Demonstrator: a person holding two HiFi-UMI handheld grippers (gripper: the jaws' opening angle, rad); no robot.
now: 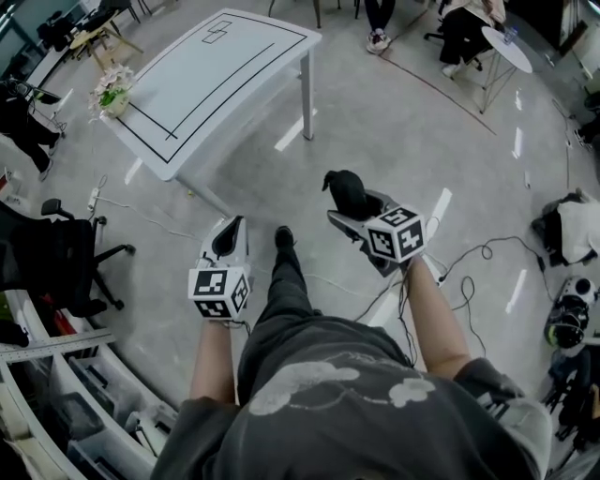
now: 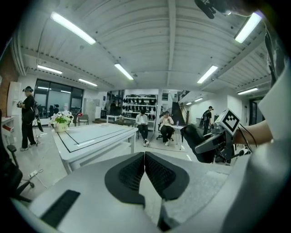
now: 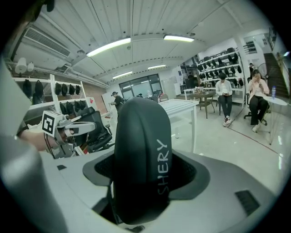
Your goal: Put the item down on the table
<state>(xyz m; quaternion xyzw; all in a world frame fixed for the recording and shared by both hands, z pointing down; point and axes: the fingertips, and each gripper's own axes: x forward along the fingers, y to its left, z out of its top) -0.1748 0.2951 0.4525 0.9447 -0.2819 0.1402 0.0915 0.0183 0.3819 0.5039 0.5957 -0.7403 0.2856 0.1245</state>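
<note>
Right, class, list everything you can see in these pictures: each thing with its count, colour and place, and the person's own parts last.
table: one, white with black lines, ahead on the left.
flower pot: one, pale blooms, on the table's left corner.
office chair: one, black, far left.
cables: several, black, on the floor at right.
round table: one, white, top right.
seated people: two, dark clothes, by the round table.
rounded item: one, black with pale lettering, clamped in the right tongs.
left tongs: one, grey with black pads, shut, empty.
right tongs: one, same colours, shut on the rounded item.
</note>
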